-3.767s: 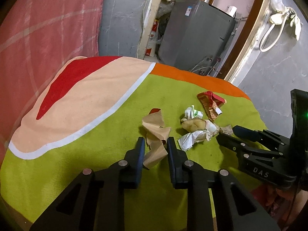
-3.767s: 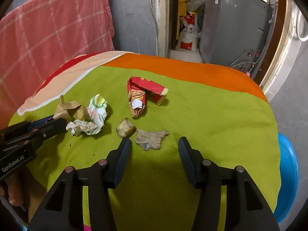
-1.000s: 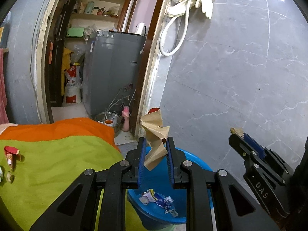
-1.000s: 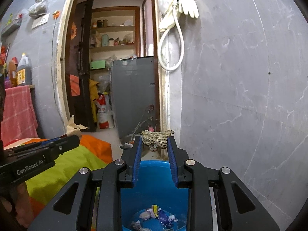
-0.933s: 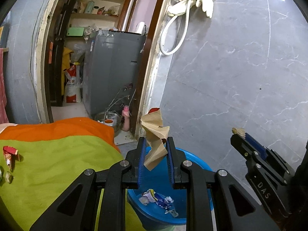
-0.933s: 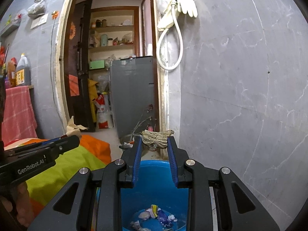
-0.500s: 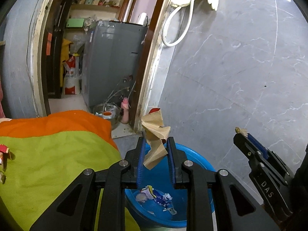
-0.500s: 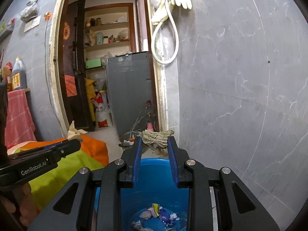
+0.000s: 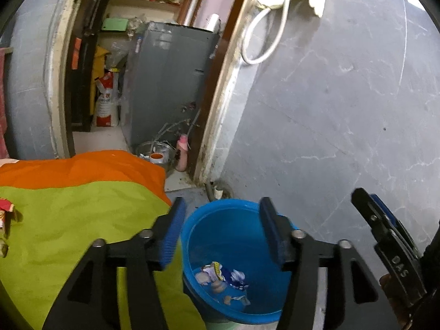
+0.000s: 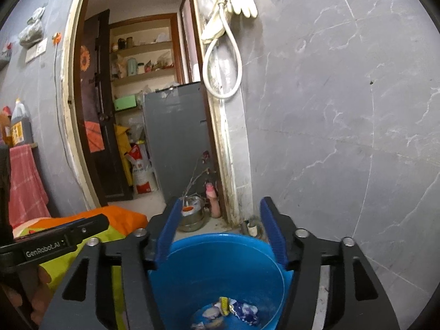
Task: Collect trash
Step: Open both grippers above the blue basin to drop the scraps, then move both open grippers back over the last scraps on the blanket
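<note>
A blue plastic bucket (image 9: 236,220) stands on the floor beside the table; it also shows in the right wrist view (image 10: 220,250). Several crumpled wrappers (image 9: 220,275) lie at its bottom, seen too in the right wrist view (image 10: 231,310). My left gripper (image 9: 221,225) is open and empty above the bucket. My right gripper (image 10: 221,225) is open and empty above it too. The right gripper shows from the side in the left wrist view (image 9: 385,233). The left gripper shows in the right wrist view (image 10: 63,236). A red wrapper (image 9: 5,209) lies on the table at the far left.
The table wears a green and orange cloth (image 9: 68,206). A grey tiled wall (image 9: 330,110) rises behind the bucket. A doorway shows a grey appliance (image 9: 165,88), a metal pot (image 9: 154,151) and a pink bottle (image 9: 183,154) on the floor.
Both grippers have opened. The brown paper has left the left gripper and the grey scrap has left the right gripper; neither is held now.
</note>
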`<control>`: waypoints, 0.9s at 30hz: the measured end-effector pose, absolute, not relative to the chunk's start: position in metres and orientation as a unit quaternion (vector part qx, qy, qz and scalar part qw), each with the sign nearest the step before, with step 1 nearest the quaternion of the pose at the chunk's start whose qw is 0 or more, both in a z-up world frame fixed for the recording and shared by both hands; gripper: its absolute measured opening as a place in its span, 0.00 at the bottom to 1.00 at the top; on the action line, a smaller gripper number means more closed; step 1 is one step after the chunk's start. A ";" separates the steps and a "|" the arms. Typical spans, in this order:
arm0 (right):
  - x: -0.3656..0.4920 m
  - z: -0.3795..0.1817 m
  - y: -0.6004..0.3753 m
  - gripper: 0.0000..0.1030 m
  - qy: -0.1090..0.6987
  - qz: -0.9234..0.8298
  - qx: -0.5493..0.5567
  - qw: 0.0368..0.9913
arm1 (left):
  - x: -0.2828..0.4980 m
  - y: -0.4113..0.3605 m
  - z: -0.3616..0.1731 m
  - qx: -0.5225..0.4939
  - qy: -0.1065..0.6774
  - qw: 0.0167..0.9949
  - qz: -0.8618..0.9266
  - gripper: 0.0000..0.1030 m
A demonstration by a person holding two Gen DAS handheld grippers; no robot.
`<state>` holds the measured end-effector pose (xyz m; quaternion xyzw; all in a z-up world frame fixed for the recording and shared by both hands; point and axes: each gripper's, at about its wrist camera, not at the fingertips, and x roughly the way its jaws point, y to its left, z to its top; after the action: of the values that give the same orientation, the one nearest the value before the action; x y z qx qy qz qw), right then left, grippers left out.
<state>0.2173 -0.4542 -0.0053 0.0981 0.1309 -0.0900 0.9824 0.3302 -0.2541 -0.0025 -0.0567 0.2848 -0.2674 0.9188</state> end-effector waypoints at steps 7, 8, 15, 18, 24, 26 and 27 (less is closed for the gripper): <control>0.202 0.002 -0.461 1.00 0.102 -0.095 0.121 0.983 | 0.321 -0.226 0.007 -0.076 0.266 0.932 -0.233 0.95; 0.200 0.003 -0.461 1.00 0.099 -0.095 0.123 0.983 | 0.319 -0.220 0.009 -0.077 0.261 0.935 -0.226 0.95; 0.194 0.010 -0.453 1.00 0.091 -0.092 0.115 0.985 | 0.305 -0.200 0.020 -0.054 0.238 0.950 -0.195 0.96; 0.191 0.012 -0.448 1.00 0.091 -0.091 0.109 0.986 | 0.298 -0.191 0.024 -0.049 0.228 0.954 -0.187 0.96; 0.186 0.020 -0.438 1.00 0.091 -0.083 0.103 0.987 | 0.286 -0.173 0.031 -0.043 0.215 0.961 -0.169 0.96; 0.184 0.023 -0.434 1.00 0.091 -0.080 0.101 0.987 | 0.281 -0.165 0.034 -0.042 0.212 0.963 -0.162 0.96; 0.183 0.025 -0.431 1.00 0.090 -0.077 0.101 0.988 | 0.280 -0.163 0.036 -0.041 0.211 0.964 -0.159 0.96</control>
<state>0.1834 -0.4310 0.0254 0.1008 0.0903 -0.0775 0.9878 0.2798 -0.1626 0.0356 -0.0414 0.2109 -0.1589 0.9636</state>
